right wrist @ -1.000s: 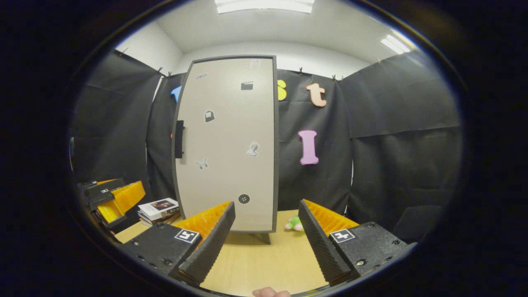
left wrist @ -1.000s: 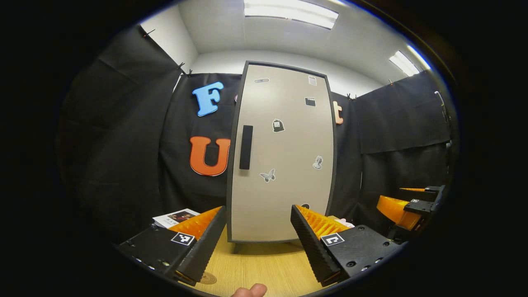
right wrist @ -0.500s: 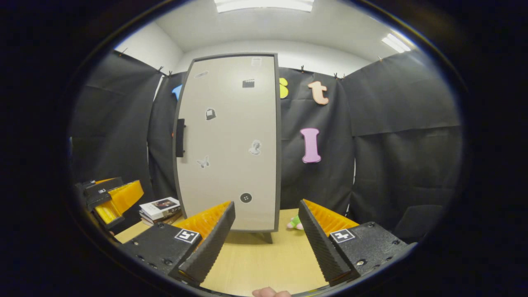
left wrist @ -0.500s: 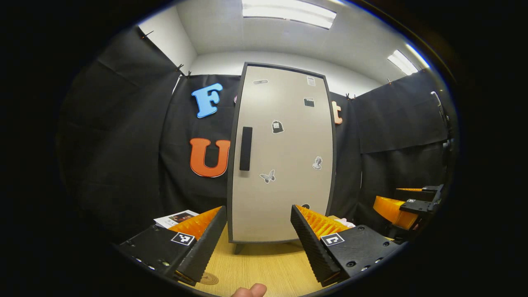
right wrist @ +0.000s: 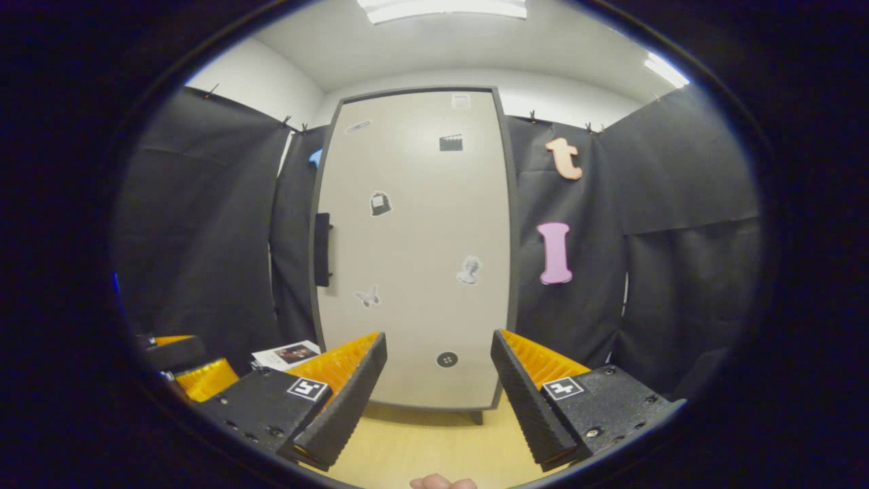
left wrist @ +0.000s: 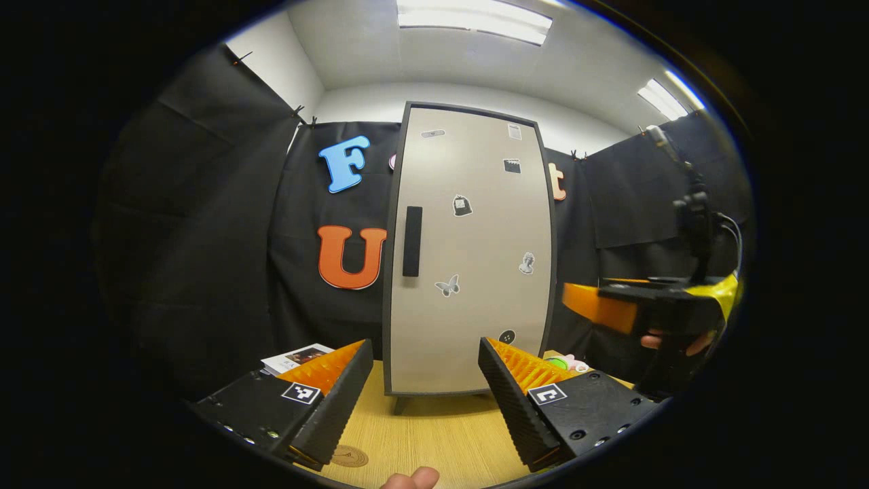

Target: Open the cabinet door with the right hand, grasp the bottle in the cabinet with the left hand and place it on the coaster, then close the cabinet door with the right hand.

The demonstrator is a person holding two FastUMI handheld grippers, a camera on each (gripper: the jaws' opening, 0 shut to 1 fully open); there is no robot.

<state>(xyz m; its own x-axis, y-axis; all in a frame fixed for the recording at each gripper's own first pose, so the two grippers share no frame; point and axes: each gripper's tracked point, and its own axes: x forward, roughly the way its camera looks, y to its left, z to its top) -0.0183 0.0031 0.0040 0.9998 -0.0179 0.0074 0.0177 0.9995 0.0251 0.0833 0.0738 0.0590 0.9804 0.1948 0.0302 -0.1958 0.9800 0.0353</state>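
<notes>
I see one cabinet door (right wrist: 414, 251), shut; my two hand-held grippers, left (left wrist: 424, 401) and right (right wrist: 438, 401), both spread apart.

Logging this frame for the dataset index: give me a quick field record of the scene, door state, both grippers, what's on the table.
cabinet door: shut, stickers on its front
door handle: vertical bar near the door's left edge, untouched
left gripper: open, empty, low over the table, facing the door
right gripper: open, empty, facing the door
coaster: on the wooden table, bare
bottle: hidden behind the door
books: left of the cabinet
</notes>
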